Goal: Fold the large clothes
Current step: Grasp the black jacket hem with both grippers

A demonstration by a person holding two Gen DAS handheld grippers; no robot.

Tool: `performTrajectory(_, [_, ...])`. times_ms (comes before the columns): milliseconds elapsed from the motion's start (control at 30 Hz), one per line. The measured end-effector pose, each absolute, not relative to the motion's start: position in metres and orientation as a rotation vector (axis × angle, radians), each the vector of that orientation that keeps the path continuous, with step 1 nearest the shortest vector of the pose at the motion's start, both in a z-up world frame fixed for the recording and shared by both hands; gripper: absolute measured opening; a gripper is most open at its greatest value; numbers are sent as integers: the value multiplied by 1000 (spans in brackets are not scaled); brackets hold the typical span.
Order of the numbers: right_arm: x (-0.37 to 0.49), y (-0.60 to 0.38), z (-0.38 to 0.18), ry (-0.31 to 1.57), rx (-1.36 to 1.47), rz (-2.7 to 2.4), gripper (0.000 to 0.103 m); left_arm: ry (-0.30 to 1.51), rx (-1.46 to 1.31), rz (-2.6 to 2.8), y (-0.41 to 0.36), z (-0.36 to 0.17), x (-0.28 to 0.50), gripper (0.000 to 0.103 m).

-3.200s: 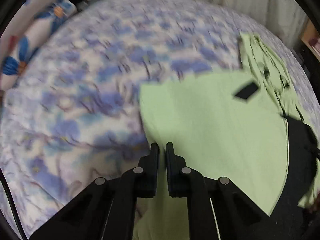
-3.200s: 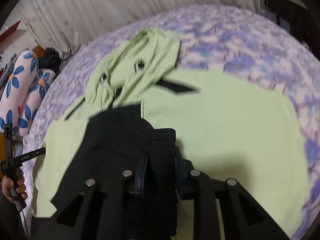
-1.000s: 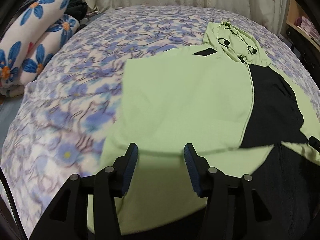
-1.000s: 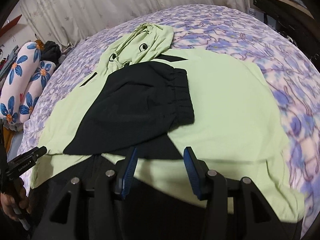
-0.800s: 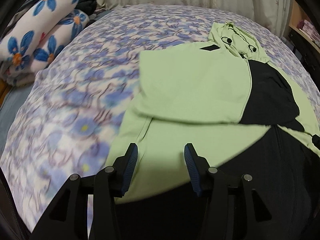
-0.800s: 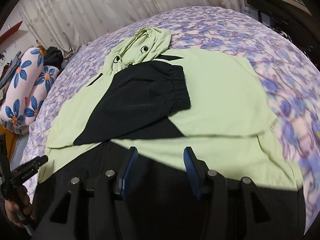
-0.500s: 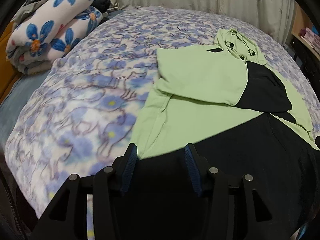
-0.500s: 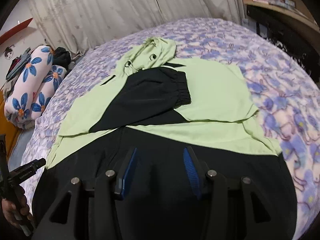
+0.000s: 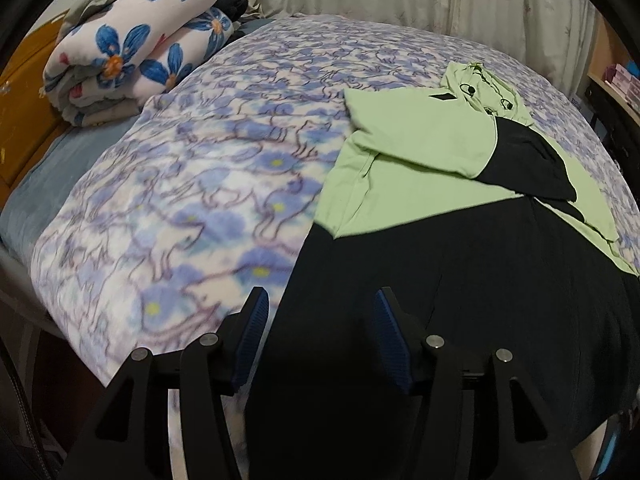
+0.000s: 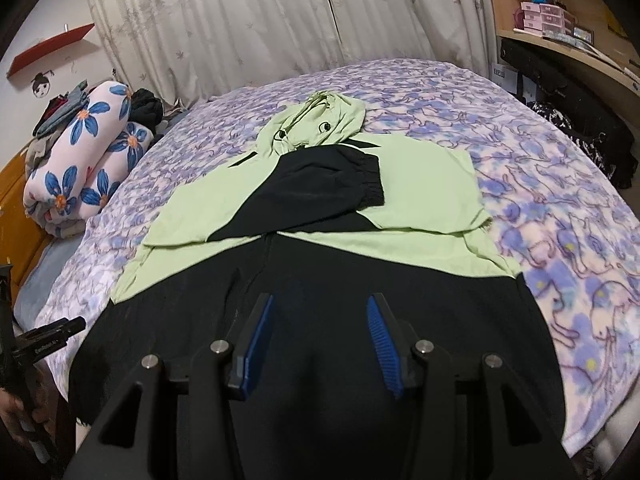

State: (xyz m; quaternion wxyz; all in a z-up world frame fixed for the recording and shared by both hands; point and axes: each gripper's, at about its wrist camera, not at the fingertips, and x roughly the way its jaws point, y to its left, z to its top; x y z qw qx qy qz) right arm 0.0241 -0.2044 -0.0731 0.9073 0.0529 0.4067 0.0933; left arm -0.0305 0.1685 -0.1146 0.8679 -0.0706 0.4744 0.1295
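A light green and black hooded jacket (image 10: 420,184) lies flat on the bed, hood (image 10: 320,120) at the far end. Its green sleeve (image 9: 420,152) and its black sleeve (image 10: 320,184) are folded across the chest. The black lower part (image 9: 460,280) reaches the near bed edge. My left gripper (image 9: 320,294) hovers above that black part's left edge, its jaws opening with nothing between them. Over the middle of the black part (image 10: 320,272) my right gripper (image 10: 320,299) is open and holds nothing.
The purple flowered blanket (image 9: 200,180) covers the bed. A rolled quilt with blue flowers (image 9: 132,48) lies at the far left, with dark clothes behind it. Curtains (image 10: 280,20) hang behind the bed. A shelf with boxes (image 10: 552,16) and a black case (image 10: 560,92) stand at the right.
Both grippers have let go of the sleeves, which now lie folded across the chest. They have drawn back toward the near bed edge and risen, so more of the jacket shows.
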Motion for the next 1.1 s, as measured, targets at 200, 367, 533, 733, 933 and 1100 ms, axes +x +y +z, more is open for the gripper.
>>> performTrajectory(200, [-1, -222, -69, 823, 110, 219, 58, 1002, -193, 247, 182, -124, -58, 59])
performTrajectory(367, [-18, -240, -69, 819, 85, 207, 58, 1044, -261, 183, 195, -138, -72, 59])
performTrajectory(533, [-29, -270, -77, 847, 110, 175, 58, 1054, -282, 116, 201, -149, -79, 61])
performTrajectory(733, [-49, -314, -89, 861, 117, 103, 58, 1041, -262, 44, 198, -157, -80, 73])
performTrajectory(933, [-57, -353, -113, 935, 143, 66, 58, 1055, -190, 7, 187, -164, -78, 86])
performTrajectory(1100, [-58, -366, -130, 997, 212, 142, 58, 1088, -165, -38, 180, -172, -72, 102])
